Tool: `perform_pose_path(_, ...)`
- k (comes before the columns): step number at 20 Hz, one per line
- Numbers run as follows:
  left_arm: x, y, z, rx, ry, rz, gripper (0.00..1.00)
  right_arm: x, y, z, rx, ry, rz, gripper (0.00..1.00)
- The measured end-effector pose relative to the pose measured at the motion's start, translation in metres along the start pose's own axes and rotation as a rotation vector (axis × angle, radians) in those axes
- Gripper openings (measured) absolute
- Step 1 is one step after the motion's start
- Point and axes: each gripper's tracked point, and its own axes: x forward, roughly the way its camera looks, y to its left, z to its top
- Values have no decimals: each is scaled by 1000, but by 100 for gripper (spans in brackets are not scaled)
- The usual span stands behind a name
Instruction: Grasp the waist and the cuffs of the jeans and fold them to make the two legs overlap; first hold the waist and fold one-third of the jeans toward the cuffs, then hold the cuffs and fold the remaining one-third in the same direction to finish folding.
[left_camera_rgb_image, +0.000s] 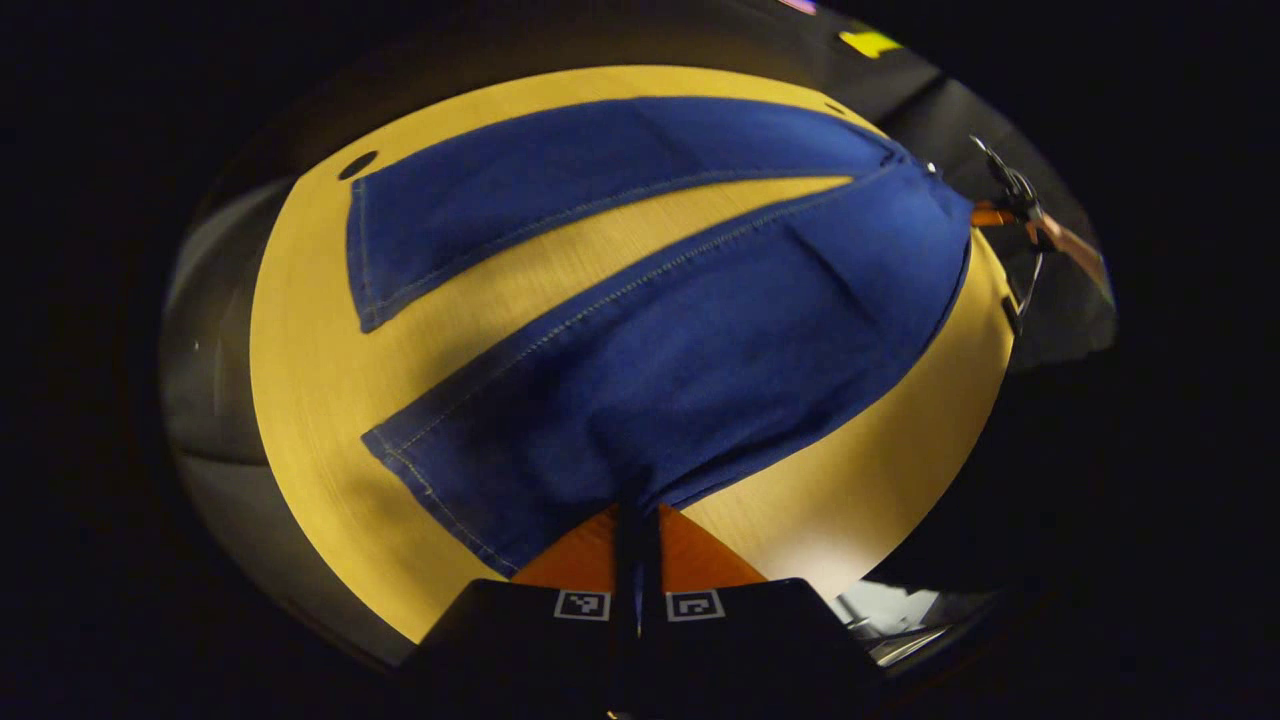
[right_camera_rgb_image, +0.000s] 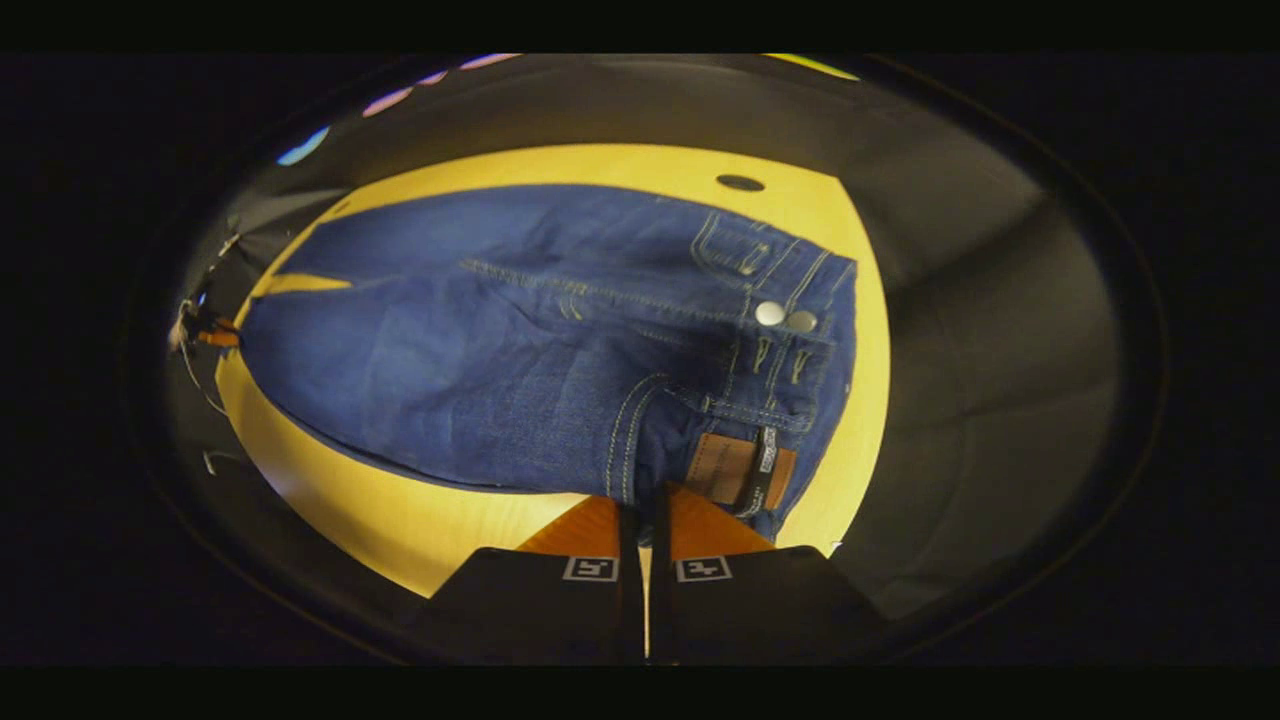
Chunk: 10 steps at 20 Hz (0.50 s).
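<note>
The jeans (left_camera_rgb_image: 700, 340) lie spread on the yellow worktop (left_camera_rgb_image: 320, 400). The left tool (left_camera_rgb_image: 637, 510) is clamped on a leg's cuff edge. The right tool (right_camera_rgb_image: 645, 500) is pinched together on the waist (right_camera_rgb_image: 800, 340) beside the leather patch (right_camera_rgb_image: 725, 468).

round-looking yellow wooden table (left_camera_rgb_image: 310, 400) with a fine brushed grain, glare near its close edge. small dark oval hole (left_camera_rgb_image: 357, 165) sits in the tabletop near the far rim, also seen in the right gripper view (right_camera_rgb_image: 740, 183). dark grey floor (right_camera_rgb_image: 1000, 350) all around, black cloth wall behind.
</note>
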Motion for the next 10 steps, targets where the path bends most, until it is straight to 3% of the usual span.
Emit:
perform_pose_path(1,-8,3,9,-28,-27,7,6,-8,1,10,16,-38,1,6)
perform_pose_path(4,-34,10,48,-75,-120,21,6,-33,0,50,52,-160,-14,6)
perform_pose_path(10,-68,42,137,-103,-244,124,6,-61,-11,128,47,-323,-73,5)
